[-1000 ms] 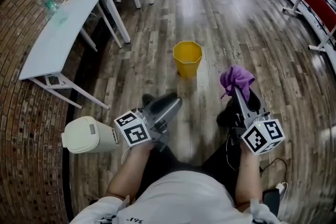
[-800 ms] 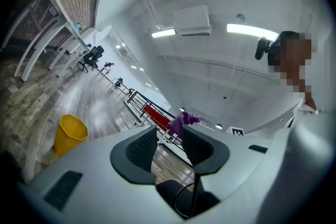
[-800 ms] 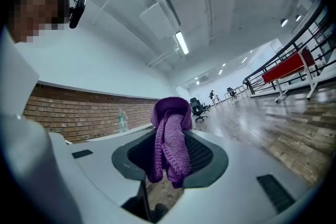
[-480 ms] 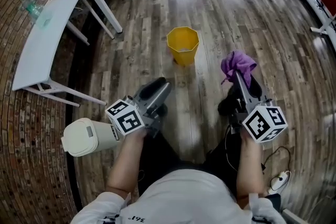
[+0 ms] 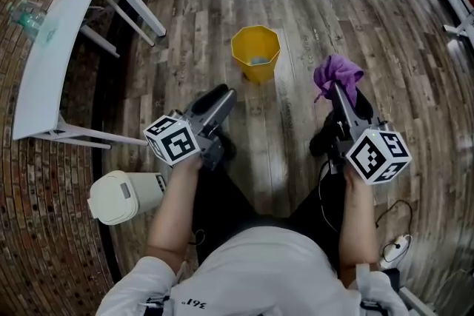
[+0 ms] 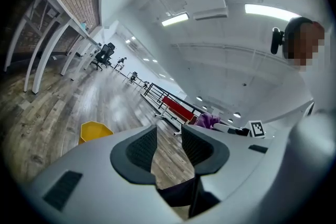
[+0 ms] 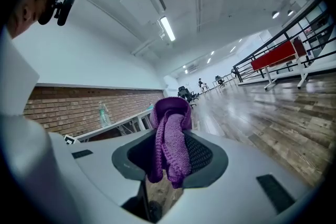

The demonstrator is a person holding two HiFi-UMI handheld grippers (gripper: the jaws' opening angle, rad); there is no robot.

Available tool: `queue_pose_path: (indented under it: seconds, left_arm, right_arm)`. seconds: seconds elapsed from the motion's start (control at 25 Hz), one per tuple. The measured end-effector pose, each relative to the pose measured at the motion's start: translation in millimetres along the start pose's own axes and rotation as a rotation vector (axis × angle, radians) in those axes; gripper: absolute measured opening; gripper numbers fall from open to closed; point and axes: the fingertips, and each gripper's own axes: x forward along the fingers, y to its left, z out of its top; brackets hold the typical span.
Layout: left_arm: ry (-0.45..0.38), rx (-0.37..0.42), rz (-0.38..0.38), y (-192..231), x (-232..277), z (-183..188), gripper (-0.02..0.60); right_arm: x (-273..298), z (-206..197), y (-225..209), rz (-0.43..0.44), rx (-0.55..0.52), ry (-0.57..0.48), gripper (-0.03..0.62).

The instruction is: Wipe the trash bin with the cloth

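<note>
**Cloth [image 7: 170,144] pinched in right tool [image 7: 169,157]; bin stood ahead on floor**

The purple cloth is clamped between the right tool's jaws, bunched and hanging over the pads. The left tool [image 6: 169,147] is held with its jaws spread, nothing between them. The yellow trash bin [image 5: 255,53] is seen upright on the wooden floor [image 5: 296,4], ahead of both tools (touched by neither). A white container [image 5: 122,196] lies at the person's left.

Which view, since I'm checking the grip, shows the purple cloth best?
The right gripper view: the purple cloth hangs centre-frame, pinched in the jaws of the right claw. The head view shows it small, bunched at that claw's tip. The left gripper view catches only a distant purple scrap.
</note>
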Motion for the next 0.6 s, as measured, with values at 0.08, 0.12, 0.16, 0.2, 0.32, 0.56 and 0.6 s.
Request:
queue_pose_path:
  seconds: [0.08, 0.12, 0.16, 0.2, 0.32, 0.56, 0.6]
  left_arm:
    - [0.010, 0.008, -0.001, 7, 11, 6, 0.149]
    - [0.017, 0.013, 0.001, 11, 17, 8, 0.149]
    - [0.025, 0.019, 0.004, 15, 23, 10, 0.149]
    - [0.033, 0.023, 0.007, 19, 28, 11, 0.149]
    - [0.052, 0.027, 0.015, 29, 44, 13, 0.149]
    - [0.073, 0.026, 0.034, 48, 65, 20, 0.149]
    - [0.073, 0.026, 0.037, 52, 68, 22, 0.149]
  right_arm:
    - [9, 2, -7, -0.009, -0.002, 0.004, 0.126]
    - [13, 2, -10, -0.015, -0.004, 0.007, 0.126]
    - [17, 3, -15, -0.020, -0.006, 0.012, 0.126]
    - [21, 2, -19, -0.026, -0.007, 0.016, 0.126]
    - [34, 3, -35, -0.045, -0.003, 0.030, 0.126]
    - [67, 5, -50, -0.035, 0.008, 0.055, 0.126]
    - [73, 6, -51, -0.031, 0.007, 0.058, 0.124]
